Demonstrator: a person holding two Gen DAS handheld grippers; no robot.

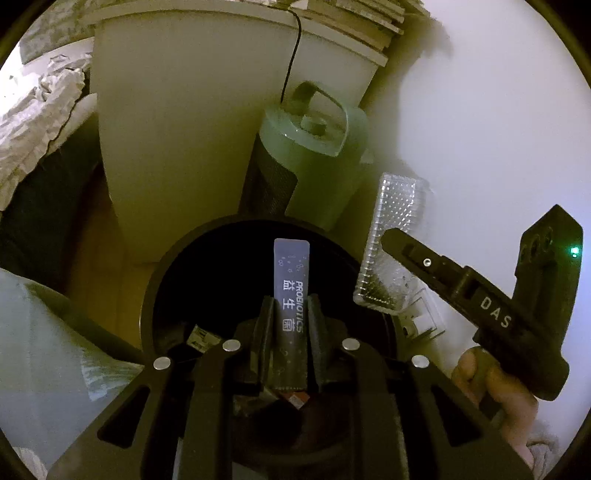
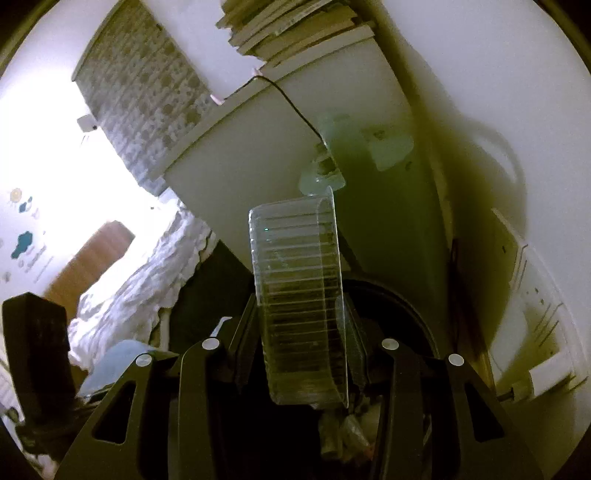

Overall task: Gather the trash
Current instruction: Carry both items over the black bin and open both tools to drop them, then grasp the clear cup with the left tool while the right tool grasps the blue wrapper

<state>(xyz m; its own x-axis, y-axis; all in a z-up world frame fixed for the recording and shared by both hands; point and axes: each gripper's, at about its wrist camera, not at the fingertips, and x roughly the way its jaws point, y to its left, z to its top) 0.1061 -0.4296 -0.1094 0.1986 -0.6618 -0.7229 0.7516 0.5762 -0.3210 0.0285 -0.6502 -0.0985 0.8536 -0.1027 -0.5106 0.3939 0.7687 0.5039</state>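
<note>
Left wrist view: left gripper pinches a sachet over black bin beside white cabinet.

A white cabinet stands against the wall, with stacked books on top. A green air purifier stands beside it. A rumpled white bedsheet lies at the left.

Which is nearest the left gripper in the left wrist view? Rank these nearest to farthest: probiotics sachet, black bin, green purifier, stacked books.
1. Probiotics sachet: between the left gripper's fingers.
2. Black bin: just below and ahead, its rim ringing the sachet.
3. Green purifier: behind the bin, slightly right.
4. Stacked books: top of the view, on the white cabinet.
</note>
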